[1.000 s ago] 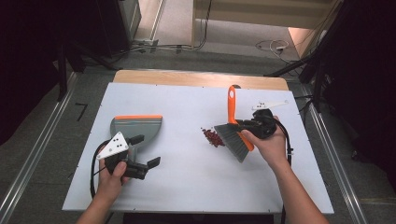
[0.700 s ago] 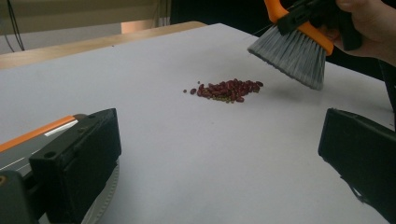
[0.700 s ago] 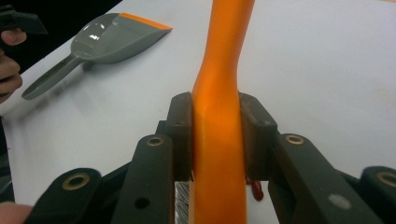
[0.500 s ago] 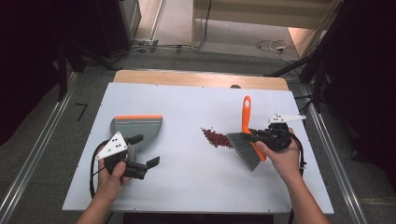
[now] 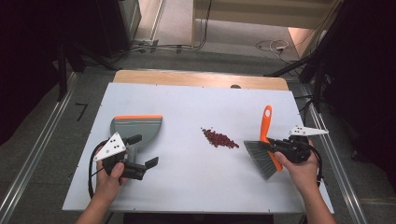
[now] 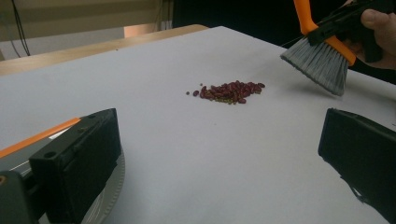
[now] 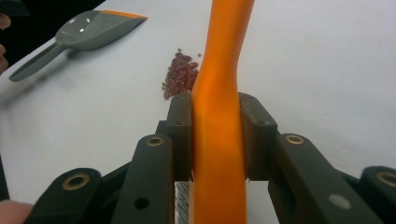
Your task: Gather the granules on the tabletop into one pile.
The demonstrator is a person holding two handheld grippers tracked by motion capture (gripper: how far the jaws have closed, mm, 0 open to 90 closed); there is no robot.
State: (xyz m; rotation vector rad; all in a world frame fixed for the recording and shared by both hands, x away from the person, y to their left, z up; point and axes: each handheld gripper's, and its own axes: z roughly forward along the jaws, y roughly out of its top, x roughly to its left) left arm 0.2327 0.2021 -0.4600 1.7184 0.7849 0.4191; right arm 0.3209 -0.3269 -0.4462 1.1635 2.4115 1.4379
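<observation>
floor [image 5: 177, 60]: grey, cables trailing | table [image 5: 187, 102]: white top, wooden far edge | sides: dark – unlit

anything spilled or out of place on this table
Yes: a small pile of dark red beans lies loose on the bare white table, between the dustpan and the brush held in the right gripper. A few beans sit scattered at its edge.
</observation>
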